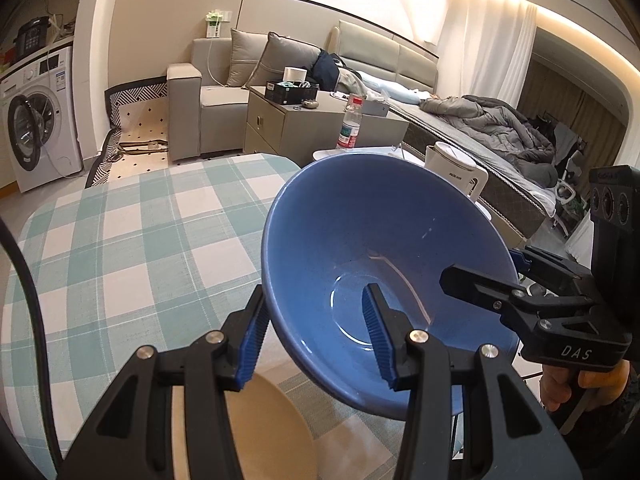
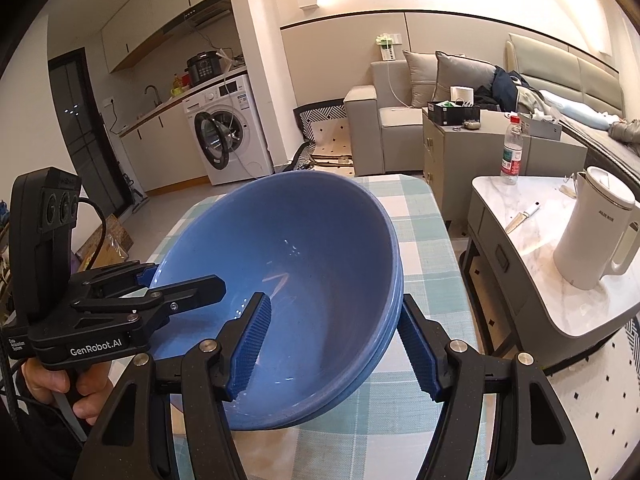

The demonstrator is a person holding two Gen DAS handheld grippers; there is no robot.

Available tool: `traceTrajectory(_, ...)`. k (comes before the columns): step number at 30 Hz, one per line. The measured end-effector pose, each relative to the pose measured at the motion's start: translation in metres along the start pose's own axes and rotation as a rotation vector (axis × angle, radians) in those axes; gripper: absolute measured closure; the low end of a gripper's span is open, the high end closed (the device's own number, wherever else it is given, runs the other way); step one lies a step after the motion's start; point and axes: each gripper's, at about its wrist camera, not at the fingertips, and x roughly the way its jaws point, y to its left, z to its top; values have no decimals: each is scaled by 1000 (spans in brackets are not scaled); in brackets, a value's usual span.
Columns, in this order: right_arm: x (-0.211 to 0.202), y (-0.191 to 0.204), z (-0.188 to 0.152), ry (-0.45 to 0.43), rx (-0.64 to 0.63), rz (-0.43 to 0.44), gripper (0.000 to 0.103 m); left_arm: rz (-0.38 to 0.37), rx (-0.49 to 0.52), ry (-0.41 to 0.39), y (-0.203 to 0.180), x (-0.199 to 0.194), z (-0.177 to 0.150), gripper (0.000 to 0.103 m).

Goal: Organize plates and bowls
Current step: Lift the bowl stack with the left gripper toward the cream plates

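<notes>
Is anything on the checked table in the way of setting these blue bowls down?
Nothing stands on the checked cloth ahead. Only a beige plate lies on it beneath the left tongs, which clamp the blue bowls by the rim together with the right tongs.

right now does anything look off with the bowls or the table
Nothing spilled or broken. The blue bowls, a nested stack by the layered rims, are tilted above the checked tablecloth, gripped on opposite rims by the left gripper and right gripper.
</notes>
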Motion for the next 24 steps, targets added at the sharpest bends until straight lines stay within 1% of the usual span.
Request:
traceTrajectory(8,9,27,-4,4,-22,27,36,35,-23,-7,19,-16,-12,57)
traceTrajectory(16,24,46,-2,16,-50,63,36,71,-52,-23,40,-30,-21,57)
traceTrajectory(24,32,60,-1,17,-68,90,36,98,-75,-28,54,-37,-30,57)
